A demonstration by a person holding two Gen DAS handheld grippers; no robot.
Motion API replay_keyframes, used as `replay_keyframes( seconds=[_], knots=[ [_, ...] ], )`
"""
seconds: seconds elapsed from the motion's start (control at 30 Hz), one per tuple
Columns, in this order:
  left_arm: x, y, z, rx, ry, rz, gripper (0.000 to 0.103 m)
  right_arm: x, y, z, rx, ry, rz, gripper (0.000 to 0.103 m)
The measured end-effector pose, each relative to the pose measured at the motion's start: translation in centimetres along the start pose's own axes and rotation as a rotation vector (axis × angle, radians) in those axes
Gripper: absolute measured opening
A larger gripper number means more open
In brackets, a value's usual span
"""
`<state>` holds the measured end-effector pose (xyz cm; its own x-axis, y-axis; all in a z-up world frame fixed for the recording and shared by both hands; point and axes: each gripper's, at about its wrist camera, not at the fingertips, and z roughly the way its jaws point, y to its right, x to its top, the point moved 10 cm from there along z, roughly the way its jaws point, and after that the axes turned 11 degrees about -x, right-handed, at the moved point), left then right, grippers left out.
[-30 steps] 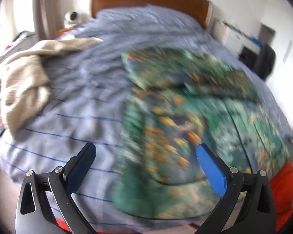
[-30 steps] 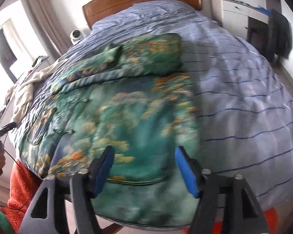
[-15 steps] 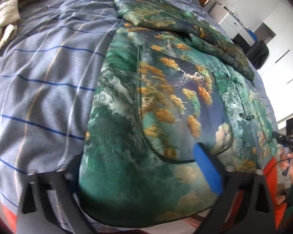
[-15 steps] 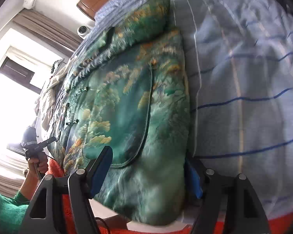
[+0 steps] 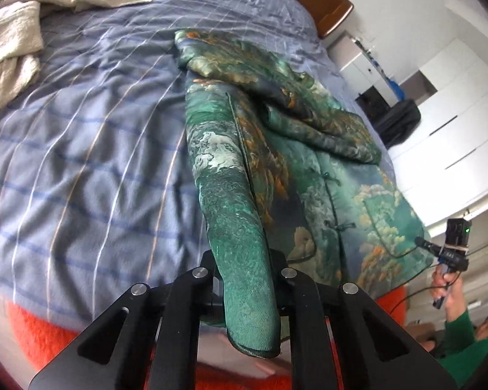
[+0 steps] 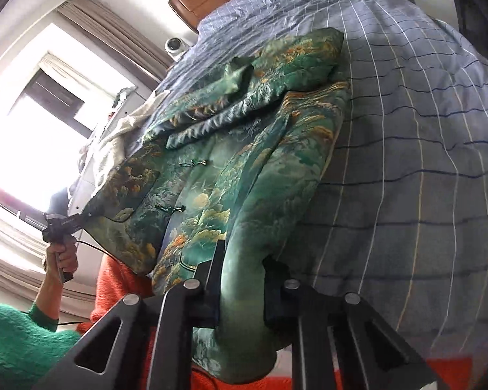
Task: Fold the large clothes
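Both pairs of jaws are clamped on the hem of a green patterned jacket (image 5: 335, 195) that lies spread on a bed. From the left wrist view, the left gripper (image 5: 245, 279) points steeply down at the near edge of the bed and pinches the jacket's left bottom corner, which is drawn up into a narrow ridge between the fingers. From the right wrist view, the right gripper (image 6: 240, 276) also angles down; its jaws are closing on a thick bunch of the jacket's right bottom corner. The jacket's sleeves are folded across its chest. It rests on a blue checked bedspread (image 5: 91, 136), with a cream towel (image 5: 13, 42) crumpled near the far left corner. An orange blanket (image 6: 120, 282) shows beneath the bedspread's near edge.
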<state>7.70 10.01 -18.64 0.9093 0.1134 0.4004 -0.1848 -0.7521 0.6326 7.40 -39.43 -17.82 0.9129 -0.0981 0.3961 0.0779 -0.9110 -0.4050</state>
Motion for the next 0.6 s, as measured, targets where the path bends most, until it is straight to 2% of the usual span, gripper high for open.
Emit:
replay_keyframes(
  seconds=[0.13, 0.23, 0.27, 0.33, 0.37, 0.43, 0.5, 0.6],
  knots=[
    [-4.7, -1.7, -2.0, 0.016, -0.06, -0.057, 0.01, -3.3, -0.7, -1.9, 0.03, -0.048, 0.037, 0.017],
    [-8.8, -2.1, -4.6, 0.029, -0.139, -0.085, 0.01, -5.8, -1.6, -3.8, 0.073, -0.092, 0.096, 0.015],
    [-9.7, -2.0, -5.6, 0.032, -0.162, -0.088, 0.011, -6.5, -2.0, -4.6, 0.095, -0.104, 0.122, 0.015],
    [-9.5, -1.1, -7.5, 0.016, -0.167, -0.091, 0.01, -7.2, -3.1, -6.3, 0.145, -0.111, 0.173, 0.015],
    [-8.4, -0.4, -8.3, -0.001, -0.147, -0.093, 0.01, -6.7, -3.5, -6.9, 0.16, -0.1, 0.188, 0.015],
    [-3.9, 1.6, -9.3, -0.053, -0.067, -0.065, 0.01, -4.9, -4.2, -7.6, 0.184, -0.064, 0.204, 0.014],
    [2.0, 3.3, -9.5, -0.076, 0.029, 0.002, 0.011, -0.4, -4.6, -7.8, 0.214, 0.008, 0.196, 0.014],
    [10.4, 4.3, -8.2, -0.108, 0.154, 0.049, 0.011, 6.2, -4.3, -6.9, 0.189, 0.096, 0.144, 0.014]
  ],
)
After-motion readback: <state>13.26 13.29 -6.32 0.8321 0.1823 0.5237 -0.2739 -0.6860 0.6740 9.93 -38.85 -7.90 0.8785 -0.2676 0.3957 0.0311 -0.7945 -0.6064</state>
